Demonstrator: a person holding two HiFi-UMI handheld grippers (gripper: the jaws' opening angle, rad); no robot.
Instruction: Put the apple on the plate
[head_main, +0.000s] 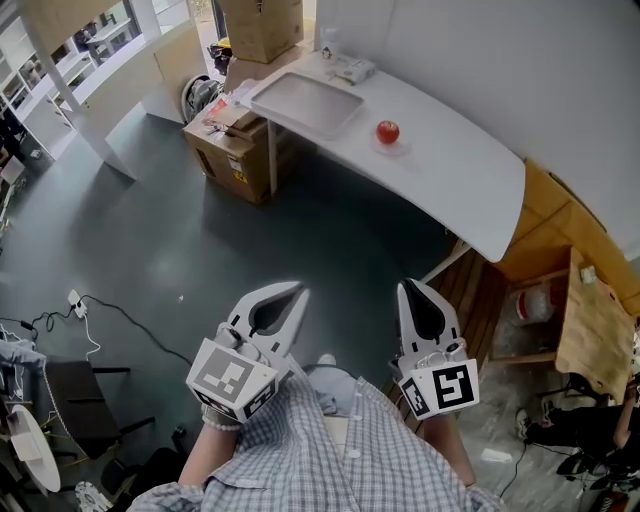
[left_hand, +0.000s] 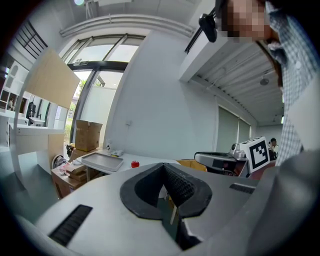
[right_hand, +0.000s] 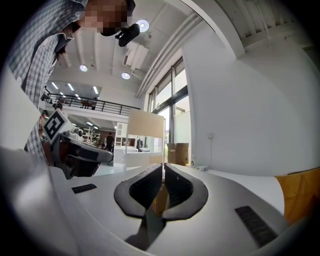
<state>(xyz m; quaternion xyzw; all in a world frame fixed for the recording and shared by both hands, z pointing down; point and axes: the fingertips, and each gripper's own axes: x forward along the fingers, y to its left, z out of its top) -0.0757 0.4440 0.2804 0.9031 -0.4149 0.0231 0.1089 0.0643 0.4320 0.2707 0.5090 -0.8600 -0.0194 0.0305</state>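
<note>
Inspection found the task at its opening stage, with the approach not yet made. Left gripper (head_main: 297, 292) was held low in front of the person's body, its jaws pressed together with nothing between them, as its own view confirmed (left_hand: 162, 167). Right gripper (head_main: 411, 286) was alongside it in like condition, jaws closed tip to tip and empty (right_hand: 163, 166). Both were over the dark floor (head_main: 200, 230), well apart from the white table (head_main: 450, 160). The apple (head_main: 388, 131) stood on that table towards its middle, red and upright, untouched; it also showed small and distant in the left gripper view (left_hand: 135, 164). A shallow rectangular tray (head_main: 308, 103) lay on the same table, near the apple but not touching it; whether this served as the plate could not be confirmed, and no other plate could be made out. Cardboard boxes (head_main: 235, 150) stood on the floor beside the tray end of the table. In my judgement the next move called for bringing one gripper up to the table, parting its jaws wide enough to pass round the apple, and closing on it gently to avoid rolling it away.
</note>
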